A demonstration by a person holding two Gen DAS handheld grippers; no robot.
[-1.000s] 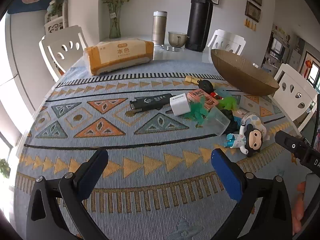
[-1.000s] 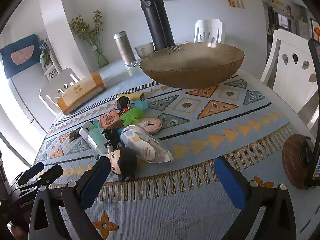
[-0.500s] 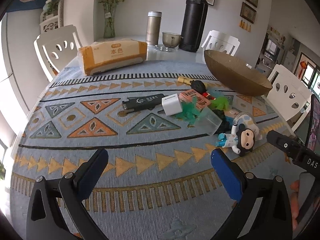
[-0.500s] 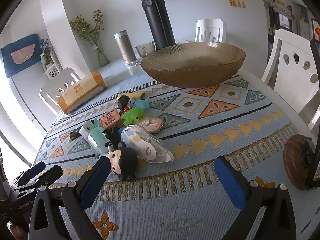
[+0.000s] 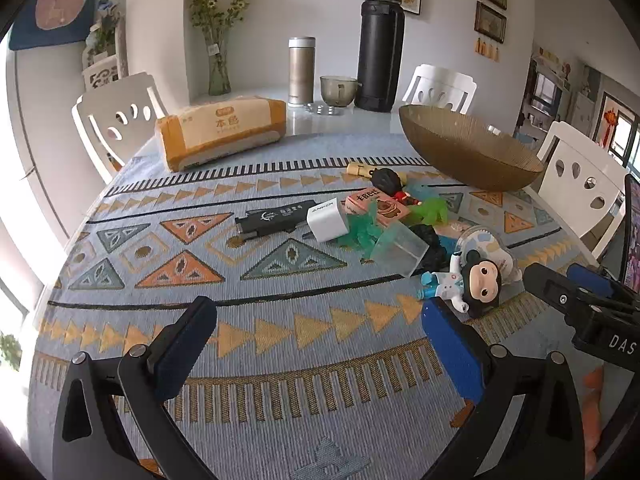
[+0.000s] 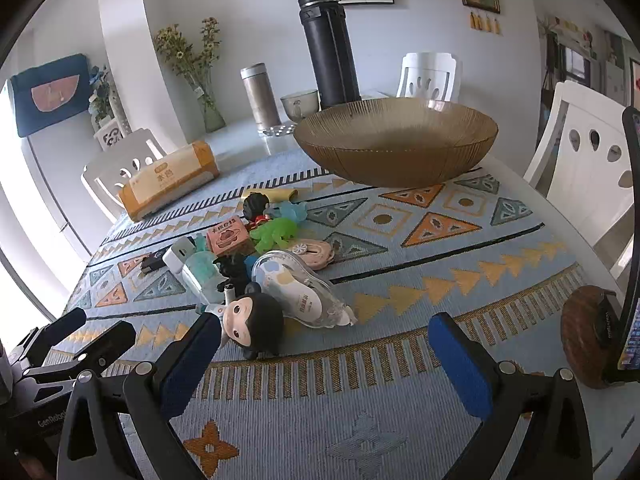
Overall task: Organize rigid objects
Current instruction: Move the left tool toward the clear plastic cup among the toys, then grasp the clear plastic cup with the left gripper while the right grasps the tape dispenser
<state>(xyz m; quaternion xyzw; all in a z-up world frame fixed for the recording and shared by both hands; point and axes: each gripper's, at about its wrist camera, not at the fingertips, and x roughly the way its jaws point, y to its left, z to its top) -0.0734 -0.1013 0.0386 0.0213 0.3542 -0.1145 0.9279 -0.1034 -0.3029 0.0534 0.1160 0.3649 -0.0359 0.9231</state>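
A pile of small objects lies mid-table: a monkey figurine (image 5: 478, 282) (image 6: 252, 322), a white charger cube (image 5: 327, 219), a black USB stick (image 5: 276, 216), a clear plastic box (image 5: 400, 248), a pink box (image 5: 378, 206) (image 6: 228, 236), green toys (image 6: 276, 232) and a clear tape dispenser (image 6: 304, 288). A brown ribbed bowl (image 5: 468, 148) (image 6: 396, 140) stands behind them. My left gripper (image 5: 320, 344) is open and empty, above the cloth in front of the pile. My right gripper (image 6: 324, 356) is open and empty, its left finger beside the figurine.
A tissue pack (image 5: 222, 130), a steel flask (image 5: 302, 70), a cup (image 5: 338, 90) and a tall black thermos (image 5: 380, 44) stand at the back. White chairs surround the table. A phone on a round wooden stand (image 6: 588, 336) is at the right edge.
Both grippers have moved slightly closer to the pile. The objects on the table have not moved.
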